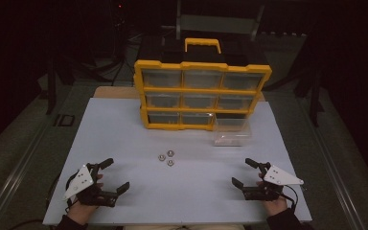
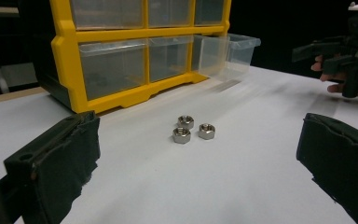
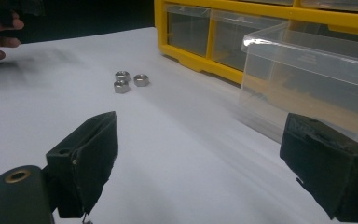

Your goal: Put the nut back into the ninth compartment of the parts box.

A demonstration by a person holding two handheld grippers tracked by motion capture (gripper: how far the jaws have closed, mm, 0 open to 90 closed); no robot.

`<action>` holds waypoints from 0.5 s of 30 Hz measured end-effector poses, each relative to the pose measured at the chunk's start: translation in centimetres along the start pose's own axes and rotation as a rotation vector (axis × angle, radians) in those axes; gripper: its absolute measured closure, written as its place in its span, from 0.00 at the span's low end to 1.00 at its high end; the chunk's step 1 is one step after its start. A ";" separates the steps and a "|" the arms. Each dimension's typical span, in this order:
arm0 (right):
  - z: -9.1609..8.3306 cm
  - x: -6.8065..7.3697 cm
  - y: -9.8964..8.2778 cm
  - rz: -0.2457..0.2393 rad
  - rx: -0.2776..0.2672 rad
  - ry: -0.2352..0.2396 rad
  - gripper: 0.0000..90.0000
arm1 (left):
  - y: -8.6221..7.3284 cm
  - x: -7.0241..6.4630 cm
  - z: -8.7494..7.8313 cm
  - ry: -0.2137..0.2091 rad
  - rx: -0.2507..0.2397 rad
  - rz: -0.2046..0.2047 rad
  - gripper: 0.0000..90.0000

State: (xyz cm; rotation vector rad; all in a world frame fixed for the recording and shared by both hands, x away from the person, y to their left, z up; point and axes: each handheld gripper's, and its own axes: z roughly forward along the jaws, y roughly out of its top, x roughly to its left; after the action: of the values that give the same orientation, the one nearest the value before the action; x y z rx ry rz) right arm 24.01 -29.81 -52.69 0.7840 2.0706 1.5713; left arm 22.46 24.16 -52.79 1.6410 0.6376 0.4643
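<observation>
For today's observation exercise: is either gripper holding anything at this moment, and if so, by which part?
Nothing is held. The left gripper and right gripper both rest open on the table, apart from the three nuts and the pulled-out drawer.

No legible text or label anywhere, perhaps faint embossing on the clear drawer (image 3: 307,70).

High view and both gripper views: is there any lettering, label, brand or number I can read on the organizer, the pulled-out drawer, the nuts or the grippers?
None can be read.
Pulled-out drawer: faint raised marks on its clear front wall in the right gripper view, too blurred to read.
Yellow organizer: no label shows on its frame or drawers.
Nuts: no stamping can be made out.
Left gripper and right gripper: plain plates with holes, no lettering.
</observation>
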 end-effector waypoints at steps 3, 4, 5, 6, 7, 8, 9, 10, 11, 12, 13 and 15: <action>0.0 0.0 0.0 0.008 0.001 0.005 0.13 | 0.0 -0.1 0.0 -0.001 0.004 0.008 0.00; 0.0 0.0 0.0 0.008 0.001 0.005 0.13 | 0.0 -0.1 0.0 0.000 0.004 0.010 0.00; 0.0 0.0 0.0 0.008 0.001 0.005 0.13 | 0.0 -0.1 0.0 0.000 0.004 0.010 0.00; -0.1 0.1 0.2 0.006 -0.003 0.000 0.14 | 0.1 -0.2 0.0 -0.001 0.003 0.009 0.00; -0.1 0.1 0.3 0.007 -0.005 0.000 0.14 | 0.1 -0.2 0.0 0.001 0.003 0.009 0.00; -0.1 0.2 0.4 0.004 -0.007 0.001 0.14 | 0.0 -0.2 0.0 0.001 0.005 0.010 0.00; -0.1 0.2 0.4 0.006 -0.006 0.004 0.14 | 0.0 -0.2 0.0 0.002 0.006 0.009 0.00; -0.1 0.3 0.4 0.005 -0.001 0.004 0.14 | 0.0 -0.2 0.0 0.002 0.006 0.009 0.00; 0.0 0.3 0.5 0.001 0.002 0.009 0.14 | 0.0 -0.1 0.0 0.004 0.007 0.008 0.00; 0.0 0.3 0.5 0.004 0.005 0.010 0.14 | 0.0 -0.1 0.0 0.005 0.008 0.007 0.00; 0.0 0.3 0.7 0.008 0.008 0.009 0.14 | 0.0 -0.1 0.0 0.006 0.008 0.006 0.00; 0.0 0.4 1.0 0.020 0.004 0.004 0.14 | 0.0 -0.1 0.0 0.005 0.007 0.006 0.00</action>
State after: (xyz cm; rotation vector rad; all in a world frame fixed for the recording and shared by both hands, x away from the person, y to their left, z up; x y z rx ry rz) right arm 23.89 -29.38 -51.71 0.8057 2.0753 1.5810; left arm 22.38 24.05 -52.81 1.6493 0.6392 0.4709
